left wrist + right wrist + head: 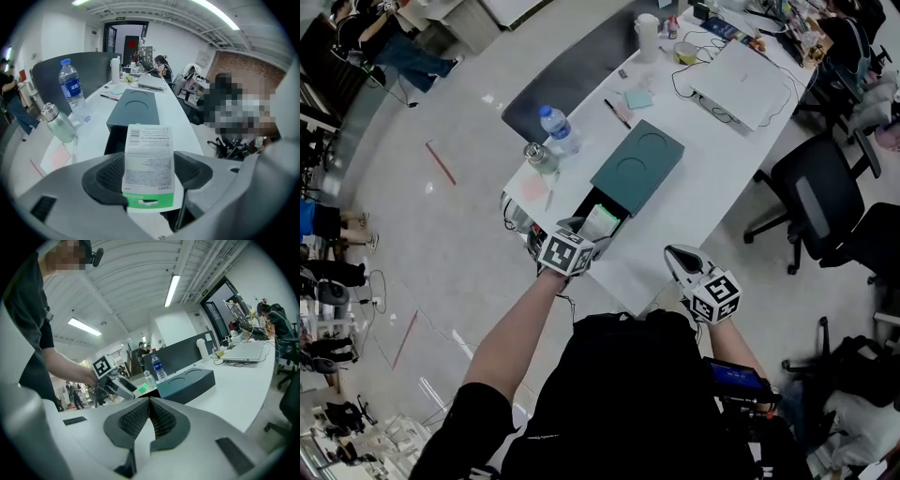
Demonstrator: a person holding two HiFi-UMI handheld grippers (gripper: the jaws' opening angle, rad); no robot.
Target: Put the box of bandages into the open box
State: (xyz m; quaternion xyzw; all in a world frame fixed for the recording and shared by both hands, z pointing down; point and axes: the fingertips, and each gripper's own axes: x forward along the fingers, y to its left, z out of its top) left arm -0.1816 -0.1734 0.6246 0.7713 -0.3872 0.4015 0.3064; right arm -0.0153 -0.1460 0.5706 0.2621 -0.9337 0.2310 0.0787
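The box of bandages (149, 159), white with a green end, is clamped between the pads of my left gripper (149, 176). It hangs over the dark open end (115, 140) of the teal box (639, 164) at the table's near edge. The head view shows the bandage box (600, 223) at that opening, with the left gripper (592, 232) just behind it. My right gripper (677, 255) is shut and holds nothing, off the table's near corner. In the right gripper view its jaws (149, 420) meet, and the teal box (187, 380) lies beyond.
A water bottle (558, 127) and a small clear bottle (539, 155) stand left of the teal box, next to a pink note (534, 187). A closed laptop (745, 80) with cables lies farther back. Office chairs (820, 202) stand to the right of the table.
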